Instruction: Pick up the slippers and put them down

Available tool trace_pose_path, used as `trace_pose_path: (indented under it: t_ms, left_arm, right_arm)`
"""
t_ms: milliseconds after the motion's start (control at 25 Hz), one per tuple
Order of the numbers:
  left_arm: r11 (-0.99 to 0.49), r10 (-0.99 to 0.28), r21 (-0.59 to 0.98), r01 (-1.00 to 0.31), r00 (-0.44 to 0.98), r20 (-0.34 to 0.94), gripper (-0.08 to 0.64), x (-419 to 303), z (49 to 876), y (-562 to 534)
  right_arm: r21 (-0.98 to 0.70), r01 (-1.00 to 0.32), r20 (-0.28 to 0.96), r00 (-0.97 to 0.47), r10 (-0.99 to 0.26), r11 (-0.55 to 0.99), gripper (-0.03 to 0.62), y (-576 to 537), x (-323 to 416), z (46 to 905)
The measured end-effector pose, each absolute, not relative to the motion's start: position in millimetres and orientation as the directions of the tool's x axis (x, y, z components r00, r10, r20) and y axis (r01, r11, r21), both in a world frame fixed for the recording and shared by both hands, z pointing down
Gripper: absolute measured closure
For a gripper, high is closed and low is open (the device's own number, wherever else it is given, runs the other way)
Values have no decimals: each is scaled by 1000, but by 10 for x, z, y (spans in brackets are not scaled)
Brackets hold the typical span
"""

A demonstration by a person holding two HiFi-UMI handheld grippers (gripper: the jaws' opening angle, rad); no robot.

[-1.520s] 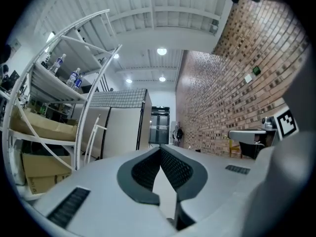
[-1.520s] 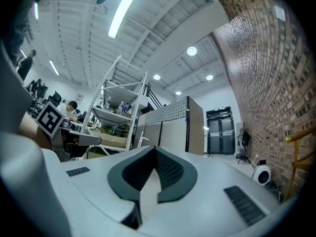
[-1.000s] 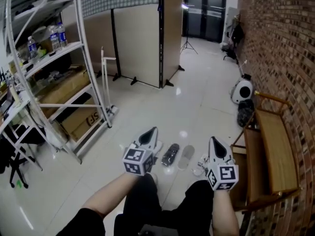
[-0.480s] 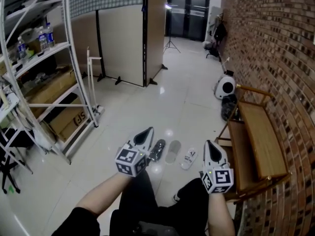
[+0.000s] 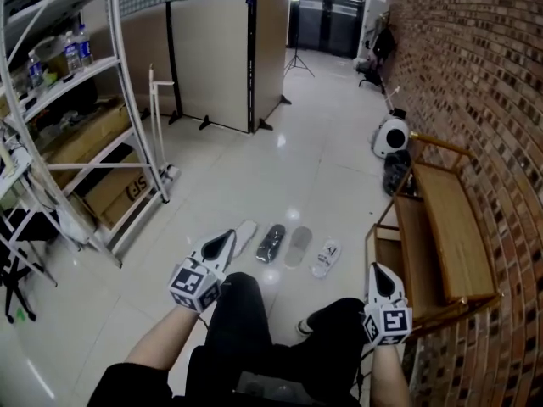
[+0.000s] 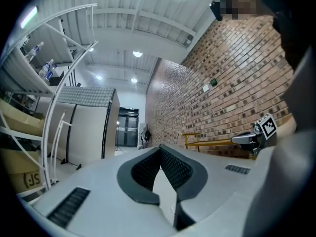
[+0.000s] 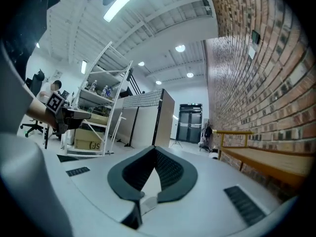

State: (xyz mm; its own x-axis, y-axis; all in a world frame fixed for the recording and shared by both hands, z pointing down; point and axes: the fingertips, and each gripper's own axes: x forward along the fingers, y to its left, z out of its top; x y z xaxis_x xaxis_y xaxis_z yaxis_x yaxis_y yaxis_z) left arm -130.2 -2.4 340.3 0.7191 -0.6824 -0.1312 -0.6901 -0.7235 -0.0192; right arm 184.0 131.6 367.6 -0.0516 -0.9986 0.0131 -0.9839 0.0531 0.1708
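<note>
Several slippers lie in a row on the pale floor in the head view: a white one [image 5: 245, 236], a black one [image 5: 271, 242], a grey one [image 5: 298, 246] and a white printed one [image 5: 326, 258]. My left gripper [image 5: 224, 242] hovers just left of the white slipper, jaws shut and empty. My right gripper [image 5: 382, 276] is shut and empty too, held to the right of the row beside the bench. In the left gripper view the left gripper [image 6: 159, 148] points level into the room, and in the right gripper view the right gripper [image 7: 154, 148] does the same. Neither shows a slipper.
A wooden bench [image 5: 445, 227] stands along the brick wall [image 5: 492, 100] on the right. A metal shelf rack [image 5: 76, 142] with boxes fills the left. Partition panels [image 5: 212, 58] stand behind. A white round device [image 5: 392, 136] and a dark bag [image 5: 396, 176] sit by the bench's far end. My knees [image 5: 246, 312] are below.
Both grippers have dropped lower and drawn apart, the right one out toward the bench. The slippers they partly covered now show in full.
</note>
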Motion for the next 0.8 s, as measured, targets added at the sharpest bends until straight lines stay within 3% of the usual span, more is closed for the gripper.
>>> trace_pose_path:
  t_ms: [200,440,800]
  left_arm:
    - [-674,-738,35,-737,671,-76,555,-1579,3790,79]
    - [-652,-758,51,-757,650,-50,555,-1723,3895,122]
    - [-659,-752,54,-750,656,-67,557,-1685,3811,95]
  right_arm:
    - [125,-992,73,-9,-997,18,583,1491,2015,4060]
    - [-92,-996,1,0,-1000,0,583,1464,2231,4039]
    - [-189,-980,-4,56,-998,-54,583,1451,2394,4043]
